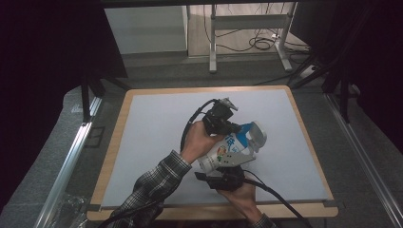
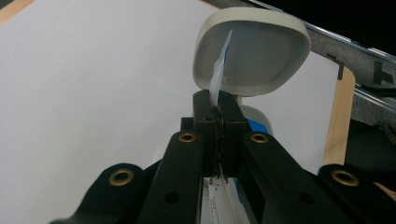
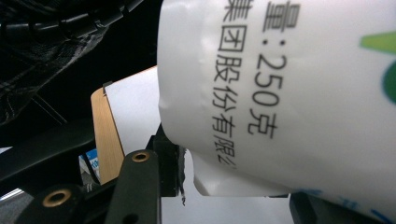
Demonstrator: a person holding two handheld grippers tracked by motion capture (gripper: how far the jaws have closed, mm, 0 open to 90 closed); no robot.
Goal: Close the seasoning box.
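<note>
High view first: both claws meet over the middle of the counter (image 1: 142, 142), working on a white tub (image 1: 227, 153) with blue and green print, its flip lid (image 1: 257, 135) hinged open at the far end. It looks lifted and tilted between the two tools, though whether it touches the counter I cannot tell. Left claw (image 1: 233, 127) comes in from above the tub, and in the left gripper view it is clenched tight on a thin foil tab (image 2: 219, 70) that stands up in front of the open lid (image 2: 252, 56), so this reads as peeling a seal. Right claw (image 1: 227, 167) braces the tub from below; in the right gripper view the tub wall (image 3: 299, 93) sits between its jaws, one jaw pressed against the label's loose lower edge, so it appears clamped on the tub. Now the risks. That tab is thin, and a sharp or sideways pull could tear it off before the seal lifts. The right claw has a rounded, slick wall, so a hard tug may twist the tub free. With the tub tipped, contents could spill once the seal gives.
</note>
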